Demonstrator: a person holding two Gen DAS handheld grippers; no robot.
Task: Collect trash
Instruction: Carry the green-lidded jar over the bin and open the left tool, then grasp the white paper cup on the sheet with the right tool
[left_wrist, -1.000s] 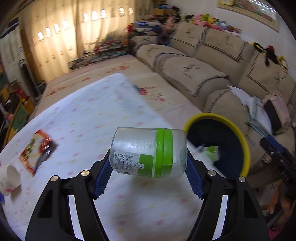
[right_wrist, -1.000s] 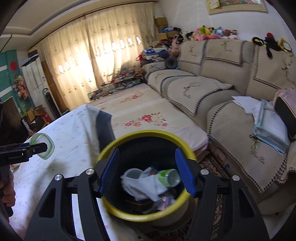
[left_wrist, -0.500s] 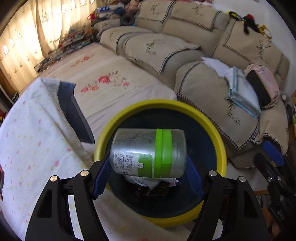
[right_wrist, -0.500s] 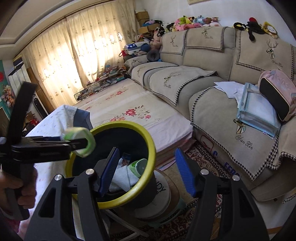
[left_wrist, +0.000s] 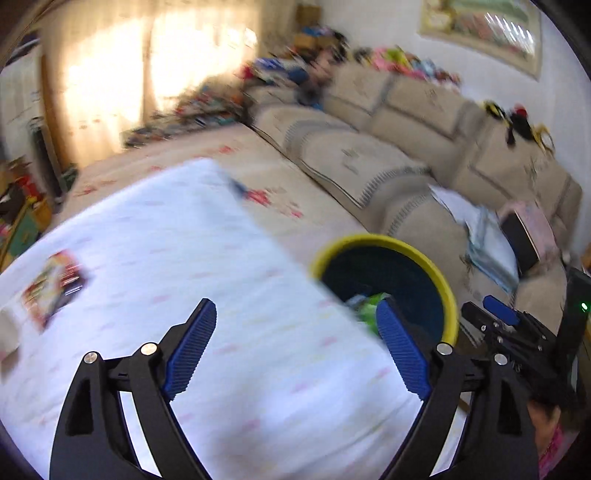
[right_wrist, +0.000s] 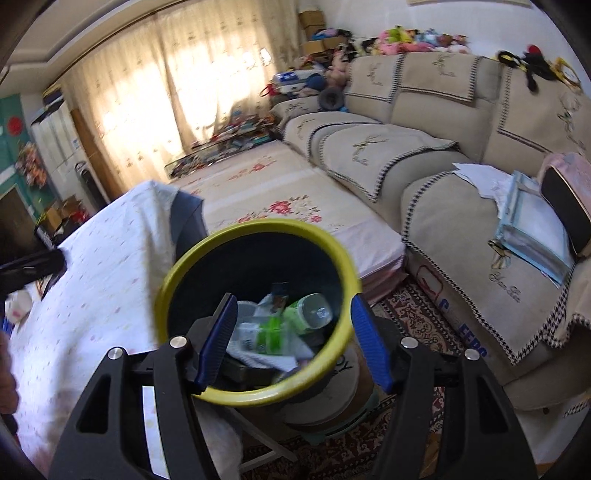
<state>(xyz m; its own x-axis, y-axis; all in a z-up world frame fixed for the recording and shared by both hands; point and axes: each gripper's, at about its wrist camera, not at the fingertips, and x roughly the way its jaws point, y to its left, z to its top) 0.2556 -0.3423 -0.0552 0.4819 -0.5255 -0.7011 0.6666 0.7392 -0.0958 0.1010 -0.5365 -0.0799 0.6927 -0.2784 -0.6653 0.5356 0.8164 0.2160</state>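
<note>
Sunlit curtains and a beige sofa frame the white, faintly dotted tablecloth (left_wrist: 229, 332), soft and rumpled. Beside its edge stands the round dark bin with a glossy yellow rim (right_wrist: 221, 395), placed close so rubbish drops straight in; a green-banded plastic jar (right_wrist: 271, 334) lies inside on crumpled tissue. Both the left gripper (left_wrist: 295, 347) and right gripper (right_wrist: 291, 339) are spread wide, holding nothing. A glossy red snack wrapper (left_wrist: 51, 286) waits flat on the cloth, likely next
</note>
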